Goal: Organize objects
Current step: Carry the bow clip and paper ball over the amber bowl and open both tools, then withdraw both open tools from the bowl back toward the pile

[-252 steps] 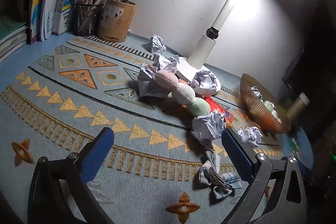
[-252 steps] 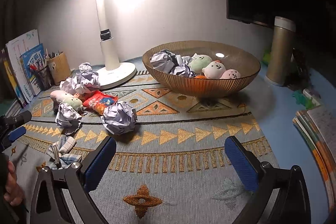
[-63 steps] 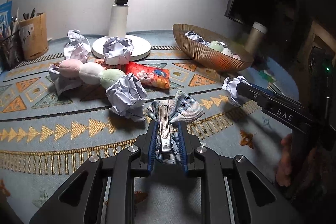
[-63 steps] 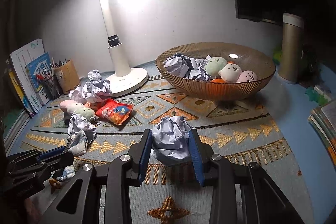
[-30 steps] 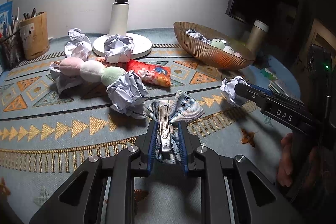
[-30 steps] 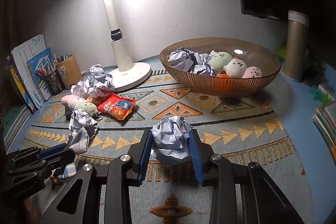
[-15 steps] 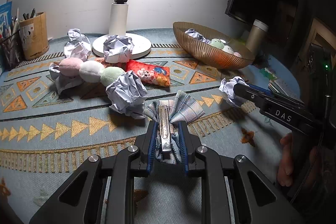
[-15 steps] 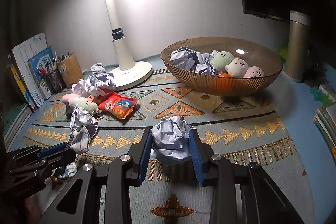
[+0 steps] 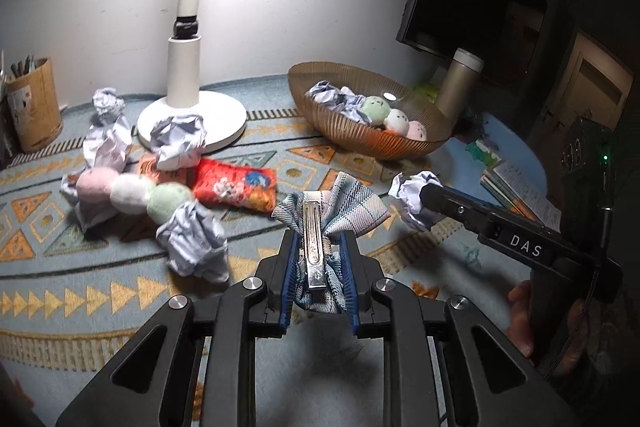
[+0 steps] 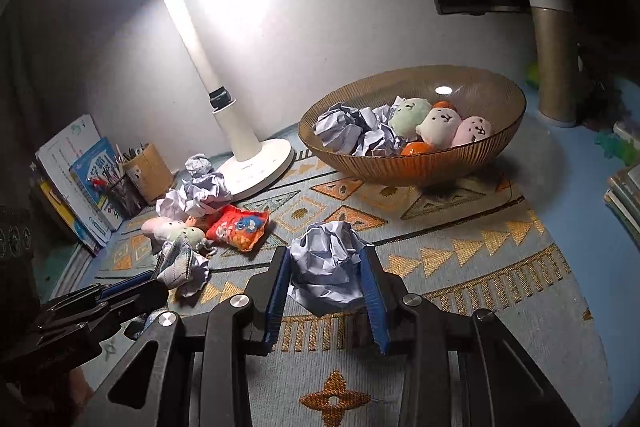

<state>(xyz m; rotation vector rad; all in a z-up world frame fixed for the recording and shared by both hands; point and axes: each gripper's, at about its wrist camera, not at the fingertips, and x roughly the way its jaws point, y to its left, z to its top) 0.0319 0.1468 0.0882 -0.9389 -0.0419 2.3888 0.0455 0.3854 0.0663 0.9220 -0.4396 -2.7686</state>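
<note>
My left gripper [image 9: 318, 259] is shut on a plaid cloth bow with a metal hair clip [image 9: 312, 227], held above the patterned mat. My right gripper [image 10: 326, 269] is shut on a crumpled paper ball [image 10: 326, 263], also lifted; it shows in the left wrist view [image 9: 412, 197] at the right. An amber ribbed bowl [image 10: 496, 143] behind holds paper balls and plush toys. On the mat lie more paper balls [image 9: 192, 243], a pink, white and green plush [image 9: 128, 189] and a red snack packet [image 9: 236, 187].
A white desk lamp [image 9: 188, 107] stands at the back centre. A pen cup [image 9: 32, 107] and books [image 10: 80, 183] are at the far left. A gold flask [image 10: 554, 55] stands right of the bowl. Stacked books [image 9: 516, 187] lie at the right edge.
Both grippers have risen and moved forward toward the bowl with their loads. The cloth bow and the paper ball now hang higher above the mat.
</note>
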